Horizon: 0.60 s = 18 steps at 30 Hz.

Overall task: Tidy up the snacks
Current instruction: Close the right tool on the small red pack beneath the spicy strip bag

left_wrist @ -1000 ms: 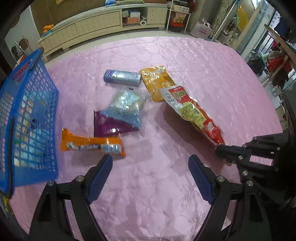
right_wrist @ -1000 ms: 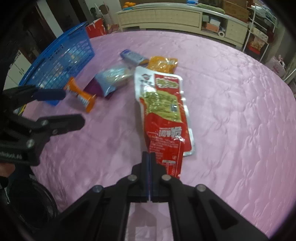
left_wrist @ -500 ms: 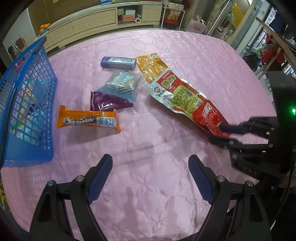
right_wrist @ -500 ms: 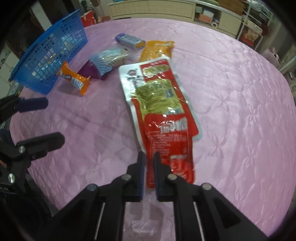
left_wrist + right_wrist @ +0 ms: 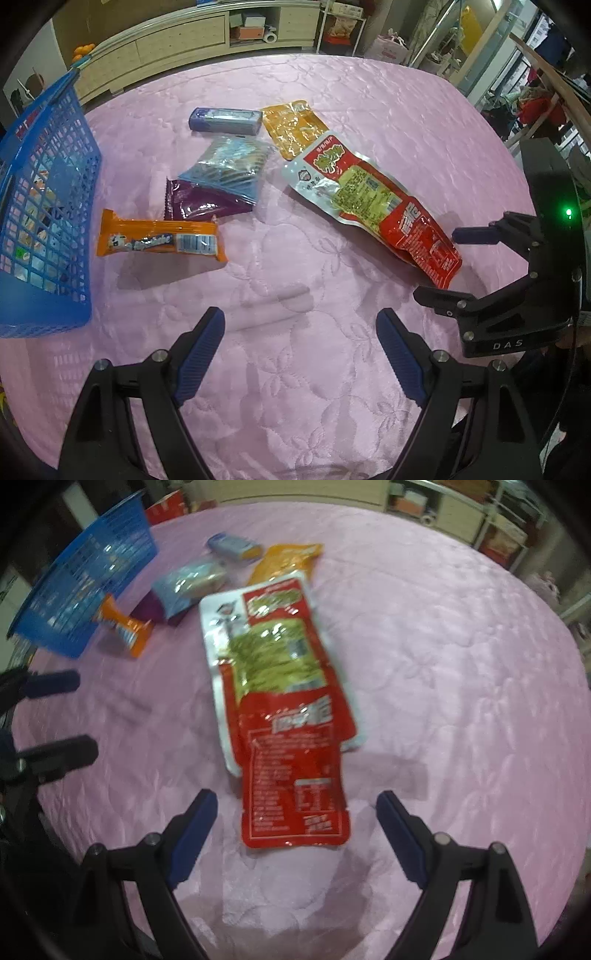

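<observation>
Right gripper (image 5: 297, 812) fingers now spread wide, released red snack pouch (image 5: 280, 701)

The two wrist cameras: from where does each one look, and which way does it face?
Left wrist: on the left gripper, facing across the pink table; the right gripper shows at right.
Right wrist: on the right gripper, facing the red snack packet; the left gripper's fingers show at left.
Shared: the packet and blue basket.
</observation>
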Each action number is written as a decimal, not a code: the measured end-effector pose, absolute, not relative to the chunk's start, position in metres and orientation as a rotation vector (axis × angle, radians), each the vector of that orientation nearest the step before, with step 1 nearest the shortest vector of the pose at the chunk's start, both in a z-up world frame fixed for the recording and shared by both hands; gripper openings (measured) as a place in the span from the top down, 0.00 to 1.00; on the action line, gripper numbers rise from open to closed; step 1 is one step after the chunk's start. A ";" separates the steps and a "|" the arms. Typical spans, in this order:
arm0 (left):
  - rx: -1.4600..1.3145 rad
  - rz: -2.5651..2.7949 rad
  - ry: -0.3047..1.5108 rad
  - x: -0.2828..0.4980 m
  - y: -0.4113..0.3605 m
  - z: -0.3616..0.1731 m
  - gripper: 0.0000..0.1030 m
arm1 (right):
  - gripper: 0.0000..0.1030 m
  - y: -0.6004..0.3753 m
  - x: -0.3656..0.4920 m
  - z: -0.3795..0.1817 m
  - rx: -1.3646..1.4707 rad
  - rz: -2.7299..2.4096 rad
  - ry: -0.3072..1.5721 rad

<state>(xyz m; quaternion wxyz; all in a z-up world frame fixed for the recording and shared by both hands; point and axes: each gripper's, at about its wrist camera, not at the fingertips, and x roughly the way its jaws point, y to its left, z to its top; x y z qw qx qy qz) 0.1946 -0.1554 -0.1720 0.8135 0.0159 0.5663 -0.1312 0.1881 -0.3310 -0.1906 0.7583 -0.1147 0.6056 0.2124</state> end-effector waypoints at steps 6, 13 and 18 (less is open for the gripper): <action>0.039 -0.276 1.217 0.198 -0.154 -0.177 0.20 | 0.17 -0.316 0.186 -0.202 -0.373 0.516 1.289; 0.015 -0.269 1.223 0.198 -0.148 -0.178 0.20 | 0.58 -0.315 0.190 -0.197 -0.371 0.562 1.281; 0.021 -0.276 1.212 0.194 -0.151 -0.173 0.20 | 0.72 -0.321 0.187 -0.194 -0.379 0.572 1.279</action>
